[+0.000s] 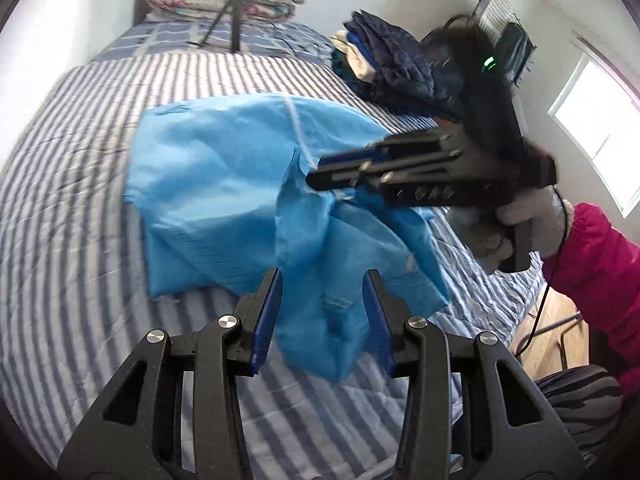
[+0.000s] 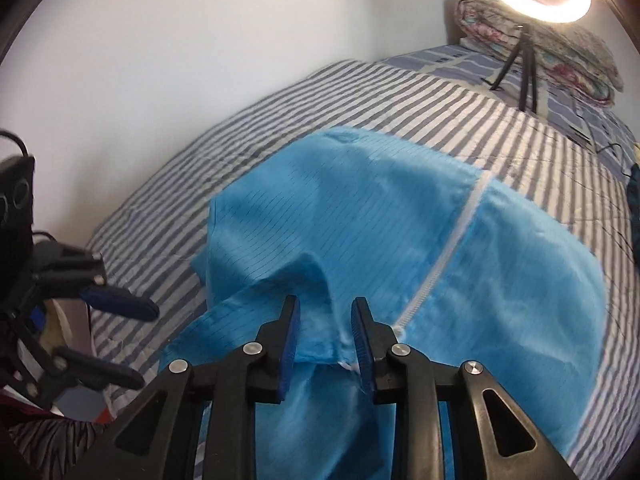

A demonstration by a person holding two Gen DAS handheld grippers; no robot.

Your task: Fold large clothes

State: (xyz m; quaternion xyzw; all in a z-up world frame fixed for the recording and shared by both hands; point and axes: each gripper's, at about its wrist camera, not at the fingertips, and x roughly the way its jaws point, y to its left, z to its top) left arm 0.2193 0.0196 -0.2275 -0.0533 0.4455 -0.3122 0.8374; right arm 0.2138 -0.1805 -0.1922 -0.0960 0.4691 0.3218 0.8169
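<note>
Our left gripper (image 1: 322, 312) stands partly open, its blue pads either side of a hanging fold of the light blue pinstriped garment (image 1: 224, 184) – whether they press it we cannot tell. Our right gripper (image 2: 325, 344) is narrower, its fingers (image 2: 291, 332) around a bunched ridge of cloth near the white zip (image 2: 452, 248) – the grip itself is unclear. The garment lies spread on the grey-and-white striped bed cover (image 2: 420, 96), a ring light on a tripod (image 2: 524, 68) beyond.
</note>
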